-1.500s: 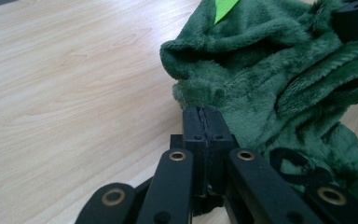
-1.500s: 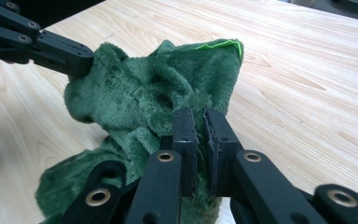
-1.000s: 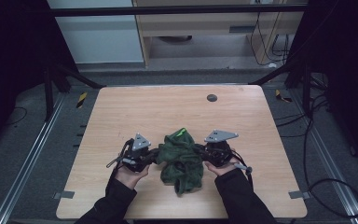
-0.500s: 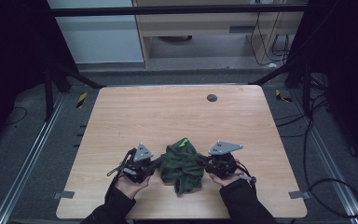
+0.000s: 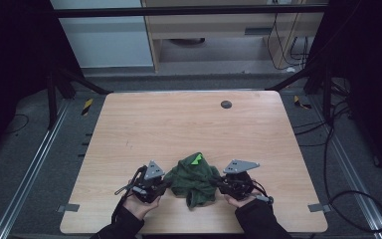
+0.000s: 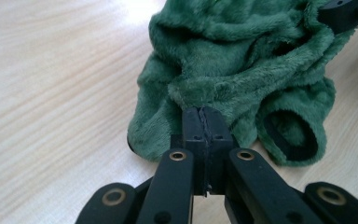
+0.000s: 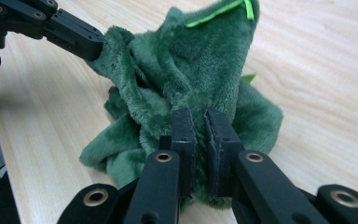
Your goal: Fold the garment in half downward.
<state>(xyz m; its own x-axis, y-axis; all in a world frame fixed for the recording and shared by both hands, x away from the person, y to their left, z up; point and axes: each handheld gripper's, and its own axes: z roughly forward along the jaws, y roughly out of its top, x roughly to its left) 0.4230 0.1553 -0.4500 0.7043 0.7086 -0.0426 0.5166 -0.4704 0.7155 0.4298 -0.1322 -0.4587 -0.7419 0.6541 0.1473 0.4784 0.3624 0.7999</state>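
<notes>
A green fleece (image 5: 195,177) is bunched on the table (image 5: 179,124) between both tools; its left edge is pinched by the left gripper (image 6: 204,116), jaws pressed together; its right fold is clamped in the right gripper (image 7: 199,122), jaws slightly parted by cloth.

Fuzzy dark green plush garment (image 5: 195,178) with bright green trim, smooth pale wood-grain table (image 5: 179,124), matt black plastic left gripper (image 6: 204,122), brass-coloured rivets
</notes>
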